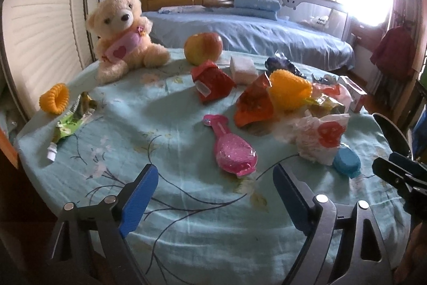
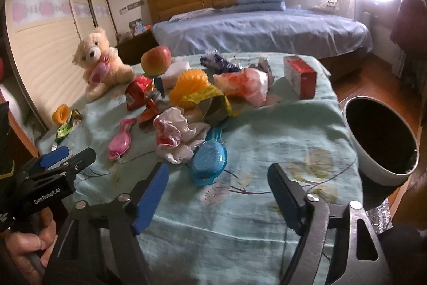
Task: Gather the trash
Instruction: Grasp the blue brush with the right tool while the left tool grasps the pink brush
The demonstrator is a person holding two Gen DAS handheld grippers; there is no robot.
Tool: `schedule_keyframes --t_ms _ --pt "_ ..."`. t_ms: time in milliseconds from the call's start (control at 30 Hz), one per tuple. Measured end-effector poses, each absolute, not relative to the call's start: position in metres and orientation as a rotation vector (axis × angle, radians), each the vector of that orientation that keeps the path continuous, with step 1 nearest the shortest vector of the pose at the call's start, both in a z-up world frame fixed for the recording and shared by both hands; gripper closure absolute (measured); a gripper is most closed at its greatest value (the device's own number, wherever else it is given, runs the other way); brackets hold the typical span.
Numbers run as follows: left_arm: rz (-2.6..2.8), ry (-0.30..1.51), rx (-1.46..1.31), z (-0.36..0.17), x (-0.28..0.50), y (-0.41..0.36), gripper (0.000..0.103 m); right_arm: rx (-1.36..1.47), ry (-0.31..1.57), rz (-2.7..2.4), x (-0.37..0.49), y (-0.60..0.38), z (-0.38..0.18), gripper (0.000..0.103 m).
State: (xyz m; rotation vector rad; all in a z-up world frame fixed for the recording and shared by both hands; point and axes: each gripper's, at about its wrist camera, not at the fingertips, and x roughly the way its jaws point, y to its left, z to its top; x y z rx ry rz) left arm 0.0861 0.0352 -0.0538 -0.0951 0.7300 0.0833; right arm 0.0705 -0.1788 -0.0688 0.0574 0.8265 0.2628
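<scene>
From the left wrist view, our left tool [image 1: 214,200] hangs with its blue pads wide apart and nothing between them, over the pale green floral cloth on the worktop [image 1: 186,231]. Just ahead lies a pink glittery plastic hairbrush [image 1: 232,152], which is no trash; closing on it by mistake is the plain risk here. The real rubbish sits further on: a crumpled white wrapper with a red print [image 1: 319,139], thin and creased, and a torn green foil sachet [image 1: 70,123] far to the left. Among the wrappers are keepers, a red-yellow apple [image 1: 203,47] and a cream plush bear [image 1: 121,34].

From the right wrist view, our right tool [image 2: 218,194] is likewise open and empty above bare cloth. The white wrapper [image 2: 177,136] touches a blue plastic brush [image 2: 209,162], so a careless pinch could drag both. A dark-lined white bin [image 2: 381,140] stands at the worktop's right edge; light wrappers may slip loose before reaching it.
</scene>
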Motion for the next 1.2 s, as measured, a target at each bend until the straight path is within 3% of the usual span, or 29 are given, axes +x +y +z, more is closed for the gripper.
schedule_keyframes --t_ms 200,500,633,667,700,767,833,1200 --pt "0.077 0.752 -0.093 -0.066 0.108 0.038 0.017 0.064 0.884 0.271 0.087 -0.176 -0.087 0.041" --pt "0.068 0.820 -0.086 -0.087 0.148 0.037 0.019 0.046 0.938 0.281 0.105 -0.167 -0.101 0.045" --pt "0.059 0.856 -0.085 -0.096 0.161 0.035 0.031 0.019 0.945 0.278 0.111 -0.162 -0.106 0.051" --pt "0.064 0.852 -0.074 -0.097 0.162 0.034 0.034 0.014 0.942 0.278 0.110 -0.162 -0.106 0.055" --pt "0.066 0.849 -0.066 -0.097 0.164 0.033 0.038 0.008 0.940 0.279 0.110 -0.162 -0.106 0.069" --pt "0.059 0.845 -0.061 -0.097 0.166 0.031 0.058 0.016 0.942 0.282 0.110 -0.164 -0.105 0.070" --pt "0.046 0.844 -0.066 -0.096 0.165 0.031 0.068 0.035 0.941 0.288 0.109 -0.168 -0.105 0.071" --pt "-0.016 0.811 -0.089 -0.084 0.135 0.030 0.069 0.092 0.914 0.279 0.096 -0.188 -0.094 0.071"
